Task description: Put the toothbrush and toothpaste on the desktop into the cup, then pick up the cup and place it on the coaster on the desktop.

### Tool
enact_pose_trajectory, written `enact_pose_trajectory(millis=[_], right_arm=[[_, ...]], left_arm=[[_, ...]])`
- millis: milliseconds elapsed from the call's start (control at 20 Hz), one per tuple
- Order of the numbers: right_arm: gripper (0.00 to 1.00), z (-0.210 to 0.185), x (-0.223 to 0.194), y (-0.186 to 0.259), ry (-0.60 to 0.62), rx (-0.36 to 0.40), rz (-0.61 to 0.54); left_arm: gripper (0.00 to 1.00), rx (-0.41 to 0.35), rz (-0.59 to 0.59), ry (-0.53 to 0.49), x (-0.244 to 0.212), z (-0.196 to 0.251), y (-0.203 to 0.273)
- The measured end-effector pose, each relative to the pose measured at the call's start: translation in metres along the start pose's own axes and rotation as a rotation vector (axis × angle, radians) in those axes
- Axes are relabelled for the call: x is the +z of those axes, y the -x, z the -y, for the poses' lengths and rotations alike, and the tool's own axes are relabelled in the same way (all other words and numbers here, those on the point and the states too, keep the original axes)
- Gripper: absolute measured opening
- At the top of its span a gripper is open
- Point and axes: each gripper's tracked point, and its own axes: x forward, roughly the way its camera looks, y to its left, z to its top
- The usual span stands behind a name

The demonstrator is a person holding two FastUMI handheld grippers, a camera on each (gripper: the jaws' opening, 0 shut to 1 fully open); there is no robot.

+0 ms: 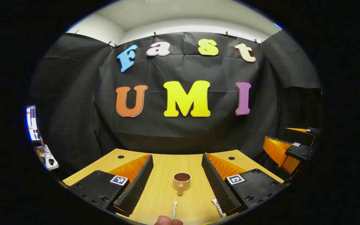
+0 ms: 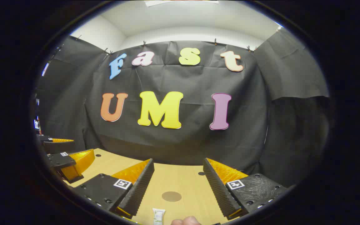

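Note:
In the left gripper view a tan cup with a dark inside stands upright on the wooden desktop, between my left gripper's wide-open fingers. A pale toothbrush lies just in front of the cup, nearer the camera. A white object is partly hidden by that gripper's right-hand finger. In the right gripper view a round brown coaster lies flat between my right gripper's open fingers. A white toothpaste tube lies nearer the camera. Neither gripper holds anything.
A fingertip of a hand shows at the bottom edge of the left gripper view, and another hand part in the right gripper view. The right gripper appears far right; the left gripper appears far left. Cable holes dot the desktop's back.

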Motion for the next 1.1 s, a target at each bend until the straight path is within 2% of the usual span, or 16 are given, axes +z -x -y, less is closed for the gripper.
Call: enact_pose_trajectory(millis=[100, 200, 750, 800, 950, 1050, 1100], right_arm=[[0.95, 0.004, 0.002, -0.004, -0.001, -0.013, 0.005], [0.97, 0.005, 0.002, -0.007, -0.006, -0.019, 0.005], [0.95, 0.013, 0.001, -0.013, -0.006, -0.015, -0.003], [0.97, 0.013, -0.001, -0.013, -0.007, -0.013, -0.006], [0.95, 0.009, -0.007, -0.015, 0.005, -0.001, -0.019], [0.97, 0.007, -0.014, -0.016, 0.007, 0.009, -0.039], [0.95, 0.005, -0.023, -0.017, 0.005, 0.016, -0.063]], left_arm=[[0.98, -0.002, 0.004, -0.015, 0.002, 0.000, -0.003], [0.98, -0.004, 0.003, -0.018, 0.001, 0.000, -0.007], [0.98, -0.015, -0.026, -0.023, -0.008, 0.010, -0.010], [0.98, -0.014, -0.031, -0.023, -0.009, 0.011, -0.010], [0.98, -0.016, -0.051, -0.022, -0.016, 0.012, -0.010], [0.98, -0.017, -0.072, -0.019, -0.024, 0.013, -0.010], [0.98, -0.023, -0.093, -0.013, -0.032, 0.014, -0.010]])
